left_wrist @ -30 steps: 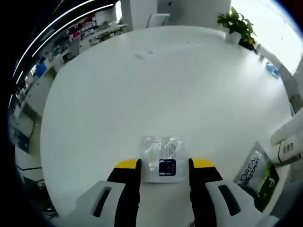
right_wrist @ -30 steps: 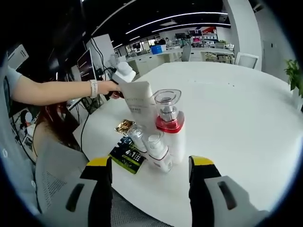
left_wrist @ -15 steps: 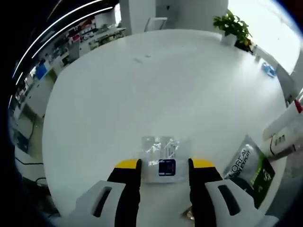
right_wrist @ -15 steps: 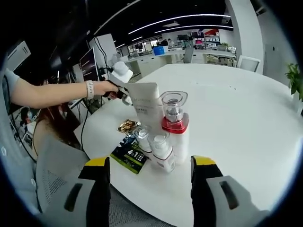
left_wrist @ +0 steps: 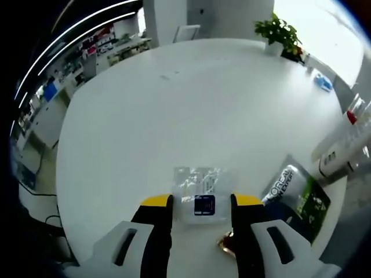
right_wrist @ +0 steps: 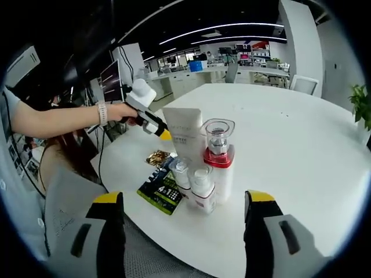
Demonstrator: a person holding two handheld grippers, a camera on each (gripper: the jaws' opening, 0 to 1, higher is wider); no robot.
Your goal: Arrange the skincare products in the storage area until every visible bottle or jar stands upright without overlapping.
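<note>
A clear sachet with a blue label [left_wrist: 200, 194] sits between the jaws of my left gripper [left_wrist: 202, 201], which is shut on it above the white round table [left_wrist: 174, 104]. A dark green L'Oreal packet [left_wrist: 295, 200] lies flat to the right, with a white tube [left_wrist: 342, 153] beyond it. In the right gripper view, the white tube [right_wrist: 185, 136], a red-collared bottle with a clear cap [right_wrist: 218, 156] and two small white bottles [right_wrist: 203, 188] stand upright in a cluster. The green packet [right_wrist: 162, 191] and a gold sachet [right_wrist: 155, 157] lie beside them. My right gripper [right_wrist: 184, 198] is open, short of the cluster.
A person's hand [right_wrist: 113, 111] holds the left gripper [right_wrist: 148, 119] just behind the tube. The table edge [right_wrist: 174, 243] runs close under the right jaws. A potted plant [left_wrist: 278, 32] stands at the table's far side. Desks and monitors lie beyond.
The left gripper has drawn nearer the green packet and tube, still holding the sachet. The right gripper's jaws have spread wider.
</note>
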